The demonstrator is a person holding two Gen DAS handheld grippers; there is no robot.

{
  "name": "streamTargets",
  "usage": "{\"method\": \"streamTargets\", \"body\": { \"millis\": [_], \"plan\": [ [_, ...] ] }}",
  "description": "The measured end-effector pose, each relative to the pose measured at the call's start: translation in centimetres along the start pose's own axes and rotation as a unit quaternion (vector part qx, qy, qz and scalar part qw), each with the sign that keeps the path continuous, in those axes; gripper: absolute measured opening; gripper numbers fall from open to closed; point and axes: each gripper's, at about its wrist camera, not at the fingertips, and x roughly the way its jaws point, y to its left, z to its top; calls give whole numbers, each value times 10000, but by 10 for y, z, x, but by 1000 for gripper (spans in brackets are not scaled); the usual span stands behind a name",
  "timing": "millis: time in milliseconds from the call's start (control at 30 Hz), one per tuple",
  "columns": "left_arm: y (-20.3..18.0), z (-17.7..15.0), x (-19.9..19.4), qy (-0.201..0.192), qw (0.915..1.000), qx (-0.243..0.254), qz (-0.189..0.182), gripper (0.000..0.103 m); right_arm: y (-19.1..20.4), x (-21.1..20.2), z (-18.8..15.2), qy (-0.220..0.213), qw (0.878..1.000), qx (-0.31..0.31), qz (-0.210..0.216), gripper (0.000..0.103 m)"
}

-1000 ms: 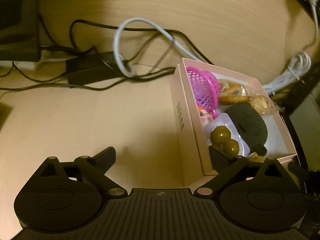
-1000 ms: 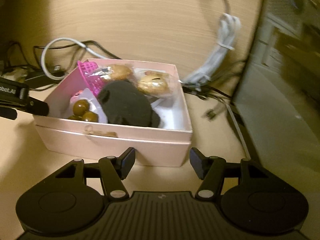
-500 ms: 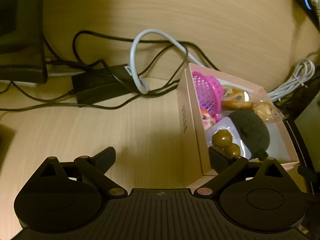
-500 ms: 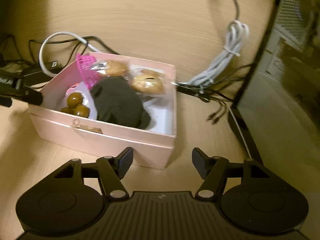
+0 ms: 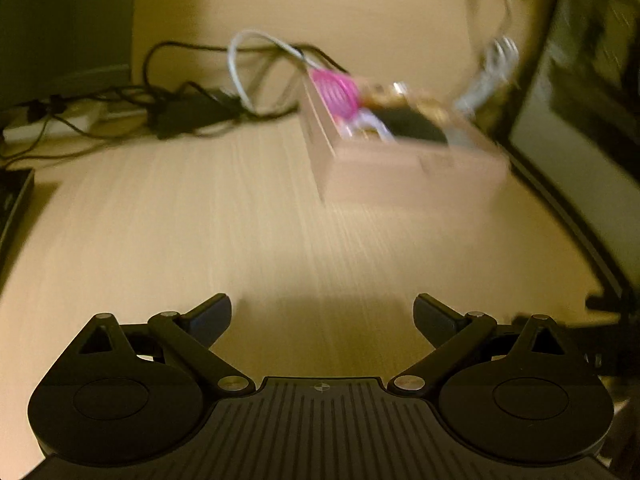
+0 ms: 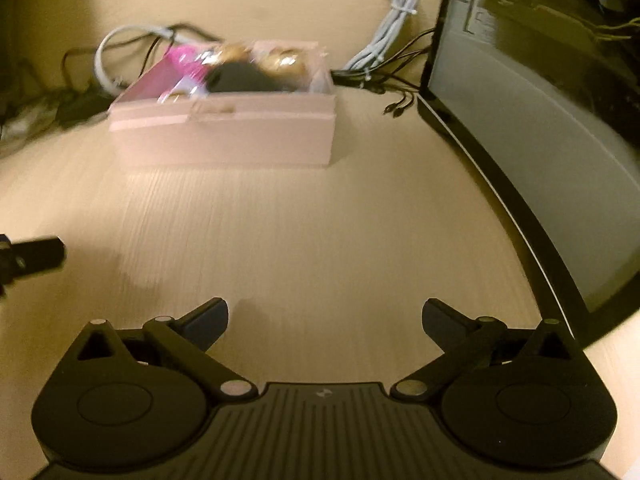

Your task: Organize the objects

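Both views blurred; fine detail inside the box is unreliable.

Pink box [image 6: 224, 132] sits on the wooden desk [image 6: 320, 240], toward the back, near a tangle of cables [image 5: 192, 108]. Open top. Contents visible: pink basket [image 5: 336, 92] at the left end, a dark rounded object [image 6: 240, 78] in the middle, wrapped pastries [image 6: 284, 60] behind it. Smaller items cannot be resolved.

Right gripper [image 6: 325, 318]: jaws opening, fingers spread wide, nothing between them but bare desk. The box lies well ahead of the fingertips and a little left of the gripper's centre line; no contact.

Left gripper [image 5: 322, 316]: fingers wide apart, nothing between them. The box lies well ahead and to the right of centre, seen from its near left corner; no contact.

In the right wrist view, a finger of the left gripper enters at the left edge, low over the desk, well apart from the box.

Right of the box: a bundled white cable [image 6: 396, 12] against the back, thin black leads on the desk, and a large dark panel [image 6: 520, 120] standing along the desk's right side.
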Motion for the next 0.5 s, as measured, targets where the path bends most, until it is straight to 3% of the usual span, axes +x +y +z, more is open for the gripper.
{"method": "streamTargets", "body": {
  "millis": [100, 400, 500],
  "plan": [
    [-11, -13, 2, 86, 9999, -12, 57, 101, 0, 1, -9, -9, 9999, -86, 81, 103],
    [-46, -26, 14, -460, 9955, -52, 830, 101, -26, 24, -2, -405, 9963, -22, 759, 103],
    [-56, -25, 22, -576, 9937, 20, 960, 101, -30, 32, -2, -759, 9934, -91, 854, 103]
  ]
}}
